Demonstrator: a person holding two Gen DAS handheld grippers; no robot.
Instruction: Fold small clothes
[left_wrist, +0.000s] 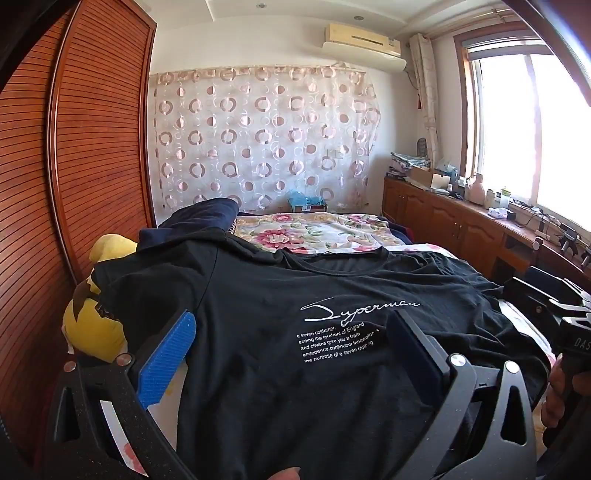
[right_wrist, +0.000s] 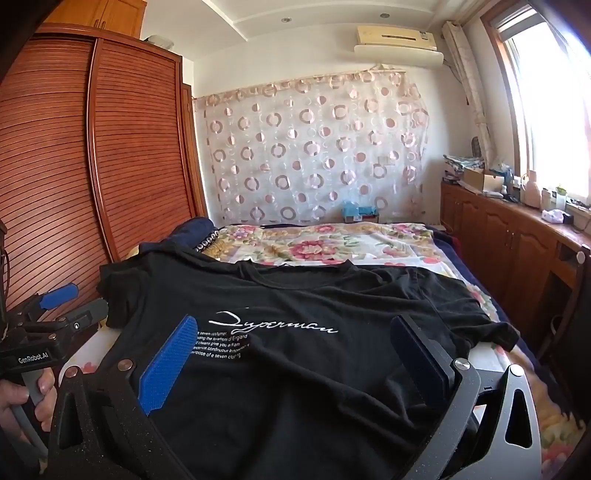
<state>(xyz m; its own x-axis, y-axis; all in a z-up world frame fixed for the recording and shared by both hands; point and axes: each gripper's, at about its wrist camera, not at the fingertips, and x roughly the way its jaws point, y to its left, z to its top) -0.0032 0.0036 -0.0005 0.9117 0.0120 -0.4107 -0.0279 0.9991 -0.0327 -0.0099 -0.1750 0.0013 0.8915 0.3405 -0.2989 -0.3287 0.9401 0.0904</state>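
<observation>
Both our grippers, left gripper (left_wrist: 291, 334) and right gripper (right_wrist: 295, 339), wide open, seemingly just above our black T-shirt (left_wrist: 280, 295) on the bed (left_wrist: 325, 229).

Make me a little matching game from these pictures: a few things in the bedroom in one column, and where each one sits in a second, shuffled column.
Things:
1. black T-shirt
2. yellow plush toy
3. air conditioner
4. floral blanket

Places:
A. high on the far wall
B. spread flat, under both open grippers
C. beyond the shirt's collar
D. by the wooden wardrobe, at the shirt's left sleeve

Pairs: 1-B, 2-D, 3-A, 4-C
</observation>
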